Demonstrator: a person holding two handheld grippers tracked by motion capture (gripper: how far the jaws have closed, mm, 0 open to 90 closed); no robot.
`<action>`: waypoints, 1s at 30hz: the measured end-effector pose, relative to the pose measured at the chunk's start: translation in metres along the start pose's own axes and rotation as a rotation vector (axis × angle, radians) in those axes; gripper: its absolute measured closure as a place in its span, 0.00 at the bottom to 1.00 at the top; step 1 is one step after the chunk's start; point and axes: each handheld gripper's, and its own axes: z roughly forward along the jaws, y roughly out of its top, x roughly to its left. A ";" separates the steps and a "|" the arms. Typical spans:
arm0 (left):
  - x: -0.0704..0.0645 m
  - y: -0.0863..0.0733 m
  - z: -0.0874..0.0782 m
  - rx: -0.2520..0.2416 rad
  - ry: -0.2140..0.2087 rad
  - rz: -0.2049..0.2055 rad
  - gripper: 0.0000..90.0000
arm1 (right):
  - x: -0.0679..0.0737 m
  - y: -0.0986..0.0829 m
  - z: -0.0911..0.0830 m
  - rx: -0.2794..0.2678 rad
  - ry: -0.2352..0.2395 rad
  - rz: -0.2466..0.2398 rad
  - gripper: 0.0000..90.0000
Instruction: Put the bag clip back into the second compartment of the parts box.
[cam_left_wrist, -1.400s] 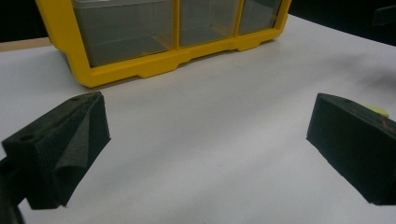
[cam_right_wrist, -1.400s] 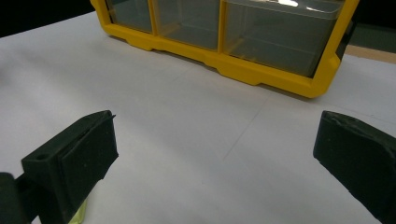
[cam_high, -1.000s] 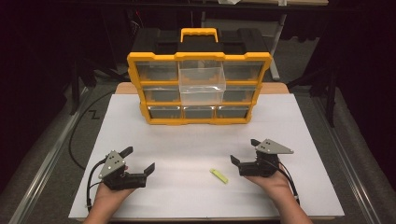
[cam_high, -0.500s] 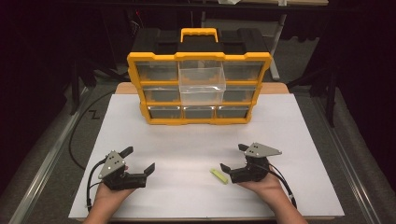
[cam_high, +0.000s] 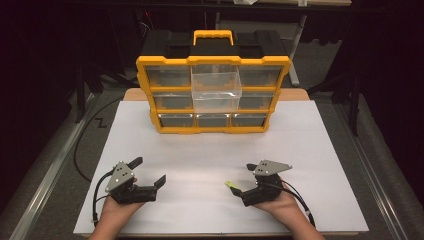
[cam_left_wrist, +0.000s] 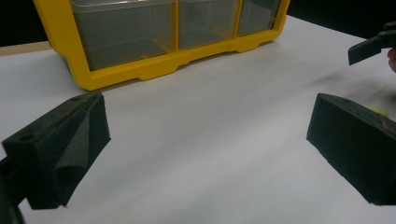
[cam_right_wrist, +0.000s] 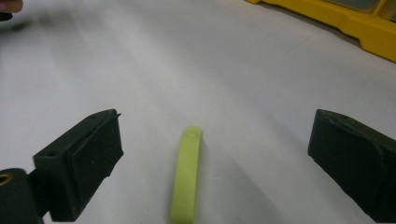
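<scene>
A small yellow-green strip (cam_high: 231, 185) lies flat on the white table sheet (cam_high: 210, 150), near the front right. My right gripper (cam_high: 242, 179) is open and low over it, one jaw on each side of the strip's near end. In the right gripper view the strip (cam_right_wrist: 187, 179) lies between the wide-apart jaws of that gripper (cam_right_wrist: 217, 135), touching neither. My left gripper (cam_high: 148, 171) rests open at the front left with nothing in it; its own view shows this gripper (cam_left_wrist: 208, 126) over bare sheet. A yellow-framed drawer organizer (cam_high: 145, 90) stands at the back, its clear middle drawer (cam_high: 216, 92) pulled out.
The organizer's lower yellow frame (cam_left_wrist: 140, 70) crosses the top of the left gripper view, and a corner of it (cam_right_wrist: 355, 23) shows in the right gripper view. A black jaw of the other gripper (cam_left_wrist: 369, 46) shows at the left gripper view's right edge. Dark floor surrounds the table.
My right gripper has slid left across the sheet to the yellow-green strip, and its open jaws now straddle it. The left gripper and the organizer have not moved.
</scene>
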 end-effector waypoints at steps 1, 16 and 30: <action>0.000 0.000 0.000 0.000 0.000 0.000 0.00 | 0.000 0.000 0.000 0.000 0.000 0.000 0.05; 0.000 -0.001 0.002 0.019 -0.006 0.010 0.00 | 0.008 -0.004 0.007 0.106 -0.004 -0.026 0.28; 0.000 0.000 0.001 0.019 -0.017 0.005 0.00 | 0.012 -0.003 0.011 0.171 0.008 -0.031 0.68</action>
